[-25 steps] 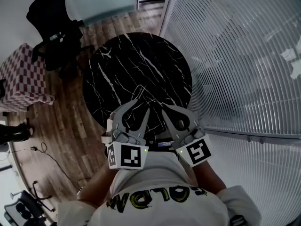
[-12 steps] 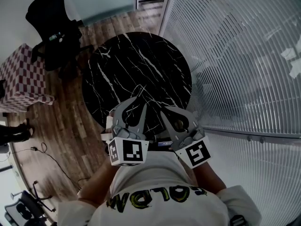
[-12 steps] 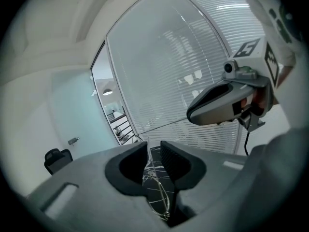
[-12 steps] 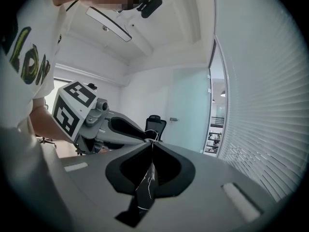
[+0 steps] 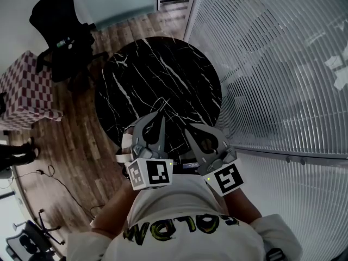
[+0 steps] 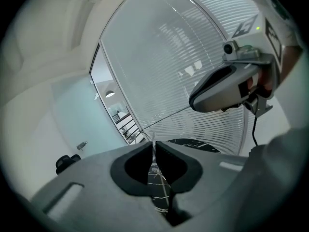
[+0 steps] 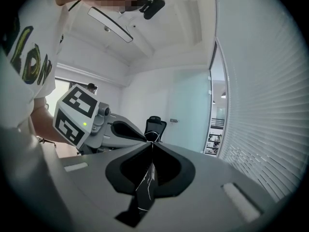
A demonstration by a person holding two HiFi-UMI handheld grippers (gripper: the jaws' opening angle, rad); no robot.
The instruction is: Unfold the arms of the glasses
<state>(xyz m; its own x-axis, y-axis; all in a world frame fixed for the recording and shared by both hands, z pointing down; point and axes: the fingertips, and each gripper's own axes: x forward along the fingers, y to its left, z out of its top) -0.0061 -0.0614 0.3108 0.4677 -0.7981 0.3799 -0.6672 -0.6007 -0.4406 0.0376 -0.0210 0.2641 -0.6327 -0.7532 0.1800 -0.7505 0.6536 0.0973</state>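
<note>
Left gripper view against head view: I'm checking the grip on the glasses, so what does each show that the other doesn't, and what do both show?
Only the left gripper view: the left gripper's jaws up close, nearly together on a thin wire of the glasses, having just been closing. Only the head view: the whole round marble table, with the checkered seat and the wooden floor beside it. Both: the right gripper, part of the table, and the slatted glass wall.
</note>
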